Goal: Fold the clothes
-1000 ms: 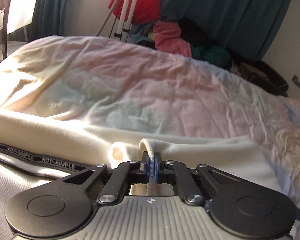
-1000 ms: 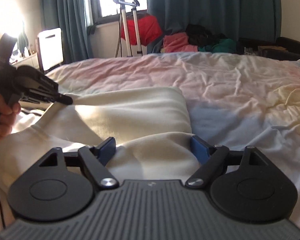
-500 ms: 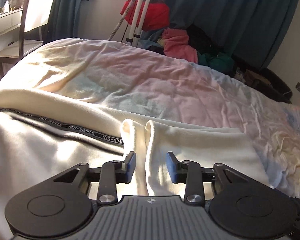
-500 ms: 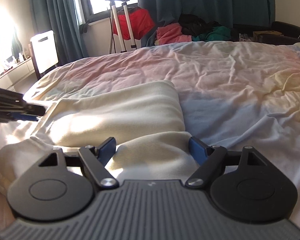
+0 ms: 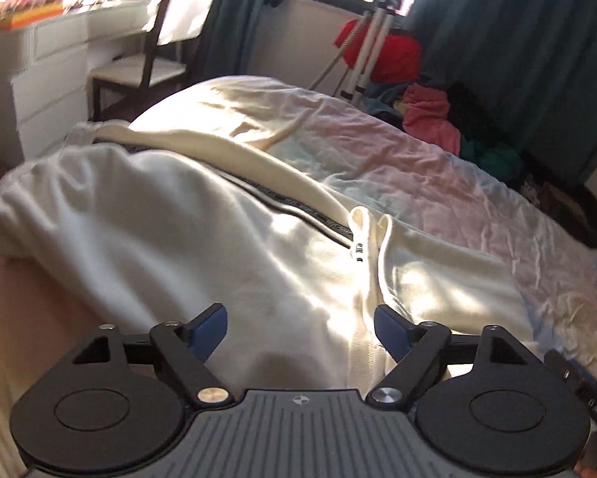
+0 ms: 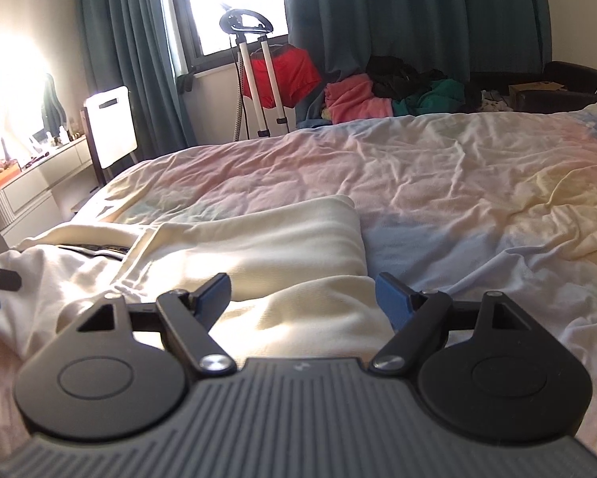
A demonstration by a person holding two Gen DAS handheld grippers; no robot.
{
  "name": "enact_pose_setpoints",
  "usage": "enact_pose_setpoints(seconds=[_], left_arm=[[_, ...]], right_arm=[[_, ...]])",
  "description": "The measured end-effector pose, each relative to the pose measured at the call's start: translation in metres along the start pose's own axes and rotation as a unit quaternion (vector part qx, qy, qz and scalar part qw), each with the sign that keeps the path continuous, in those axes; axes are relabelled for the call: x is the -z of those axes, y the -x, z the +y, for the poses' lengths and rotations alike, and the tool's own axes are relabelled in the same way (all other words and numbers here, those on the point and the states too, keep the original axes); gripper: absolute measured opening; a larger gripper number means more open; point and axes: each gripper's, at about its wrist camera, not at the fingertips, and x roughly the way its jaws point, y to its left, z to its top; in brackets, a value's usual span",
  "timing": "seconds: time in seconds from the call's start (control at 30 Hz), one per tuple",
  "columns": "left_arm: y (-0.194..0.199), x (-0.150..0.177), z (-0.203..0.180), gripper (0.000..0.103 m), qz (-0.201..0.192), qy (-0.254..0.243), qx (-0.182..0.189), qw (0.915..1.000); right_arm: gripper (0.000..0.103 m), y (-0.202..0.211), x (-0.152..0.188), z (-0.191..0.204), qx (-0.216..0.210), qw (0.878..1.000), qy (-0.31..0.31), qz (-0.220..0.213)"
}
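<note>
On the bed [image 6: 458,183] — cream garment [image 5: 218,247] beneath both spread, empty fingers [image 5: 207,324]; untouched.

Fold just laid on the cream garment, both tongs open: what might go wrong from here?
1. The folded flap is only resting on the garment; the left tongs, whose jaws have just been opening with nothing gripped, hang close above it and might snag the cloth.
2. The right tongs stand open over a raised ridge of cloth, which may set as a crease.
3. The quilt beneath is wrinkled, so edges may lie uneven.
</note>
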Motion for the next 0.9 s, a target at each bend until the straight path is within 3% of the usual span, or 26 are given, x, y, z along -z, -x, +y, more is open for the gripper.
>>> enact_pose_setpoints(seconds=[0.07,0.17,0.27,0.37,0.47,0.53,0.67,0.77,0.9], left_arm=[[-0.002,-0.005,0.032,0.087,0.040,0.085,0.036,0.9949],[-0.008,-0.006,0.080,0.087,0.086,0.199,0.066,0.9740],[-0.009,-0.007,0.117,0.088,0.095,0.266,0.055,0.9576],[-0.011,-0.008,0.144,0.088,0.073,0.316,0.046,0.9448],[-0.021,-0.015,0.163,0.087,0.061,0.351,0.060,0.9325],[-0.028,-0.023,0.171,0.083,0.052,0.356,0.054,0.9315],[-0.031,-0.041,0.190,0.074,0.006,0.343,0.008,0.9392],[-0.031,-0.045,0.213,0.066,-0.043,0.353,-0.010,0.9347],[-0.031,-0.044,0.227,0.056,-0.073,0.353,-0.007,0.9329]], right_arm=[[0.081,0.004,0.001,-0.001,0.001,1.000,0.000,0.000],[0.081,0.009,0.002,-0.004,0.001,1.000,-0.005,0.001],[0.081,0.013,0.002,-0.006,0.000,1.000,-0.013,0.001],[0.081,0.012,0.001,-0.006,0.000,1.000,-0.016,-0.001],[0.081,0.007,0.003,-0.004,0.001,1.000,-0.013,0.007],[0.081,0.004,0.006,-0.002,0.001,1.000,-0.010,0.013],[0.081,-0.003,0.008,0.001,0.001,1.000,-0.004,0.021],[0.081,-0.003,0.007,0.008,0.000,1.000,0.006,0.014],[0.081,-0.008,0.005,0.022,-0.004,1.000,0.025,0.012]])
